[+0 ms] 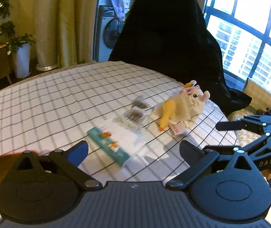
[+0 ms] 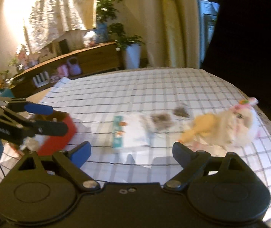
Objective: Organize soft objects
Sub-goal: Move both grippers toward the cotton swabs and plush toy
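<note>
Left claw (image 1: 133, 148), right claw (image 2: 131, 150): both spread, empty. Risk: plush (image 1: 185, 106) overlaps duck (image 1: 166, 114); grab may drag both off table (image 1: 49, 98).

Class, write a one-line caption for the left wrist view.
Open left gripper above checked cloth, plush toy ahead.

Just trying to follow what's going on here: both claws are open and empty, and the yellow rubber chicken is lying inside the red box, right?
Not quite. The yellow rubber chicken is not in the red box; it lies on the checked cloth against the plush toy, as the right wrist view shows. The rest holds: the left claw and right claw are open and empty.
</note>
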`<state>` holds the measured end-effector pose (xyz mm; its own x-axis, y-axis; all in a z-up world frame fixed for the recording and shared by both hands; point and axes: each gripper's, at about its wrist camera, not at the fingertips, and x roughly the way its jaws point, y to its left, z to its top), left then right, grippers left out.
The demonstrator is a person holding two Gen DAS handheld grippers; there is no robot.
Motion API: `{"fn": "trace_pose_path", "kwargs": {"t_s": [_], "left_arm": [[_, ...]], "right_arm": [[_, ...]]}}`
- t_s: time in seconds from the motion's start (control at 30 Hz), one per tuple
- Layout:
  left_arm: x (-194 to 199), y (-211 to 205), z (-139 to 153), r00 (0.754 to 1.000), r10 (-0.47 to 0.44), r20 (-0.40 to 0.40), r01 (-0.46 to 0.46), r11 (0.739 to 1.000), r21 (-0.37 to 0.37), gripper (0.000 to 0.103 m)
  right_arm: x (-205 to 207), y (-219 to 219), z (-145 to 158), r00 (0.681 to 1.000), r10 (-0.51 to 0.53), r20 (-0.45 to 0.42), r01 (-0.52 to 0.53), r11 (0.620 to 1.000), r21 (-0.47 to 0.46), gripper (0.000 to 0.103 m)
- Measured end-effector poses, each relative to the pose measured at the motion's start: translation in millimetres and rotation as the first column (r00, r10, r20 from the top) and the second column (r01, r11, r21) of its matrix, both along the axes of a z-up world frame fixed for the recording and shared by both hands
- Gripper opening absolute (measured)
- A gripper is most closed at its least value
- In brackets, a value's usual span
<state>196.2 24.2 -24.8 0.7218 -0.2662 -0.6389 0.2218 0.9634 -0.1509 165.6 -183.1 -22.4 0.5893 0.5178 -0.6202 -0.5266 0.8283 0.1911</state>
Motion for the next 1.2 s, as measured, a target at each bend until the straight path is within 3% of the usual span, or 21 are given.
{"fn": "trace_pose_path", "kwargs": {"t_s": [0.17, 0.47, 0.7, 1.2], "left_arm": [[31, -25, -6, 1.0, -0.025, 0.002, 0.025, 0.999, 0.028, 0.103], [92, -55, -24, 0.997, -0.038, -0.069, 0.042, 0.998, 0.052, 0.103], [141, -58, -48, 0.987, 0.009, -0.158, 0.002, 0.998, 0.07, 0.103], [195, -67, -93, 0.977, 0.009, -0.214, 0.021, 0.99, 0.137, 0.102]], "right_arm": [[15, -25, -17, 0.999, -0.049, -0.016, 0.049, 0.999, -0.023, 0.092], [53, -43, -50, 0.99, -0.131, -0.052, 0.127, 0.99, -0.06, 0.09], [80, -40, -72, 0.974, -0.209, -0.092, 0.205, 0.977, -0.056, 0.085], [110, -23, -94, 0.936, -0.33, -0.121, 0.319, 0.943, -0.099, 0.075]]}}
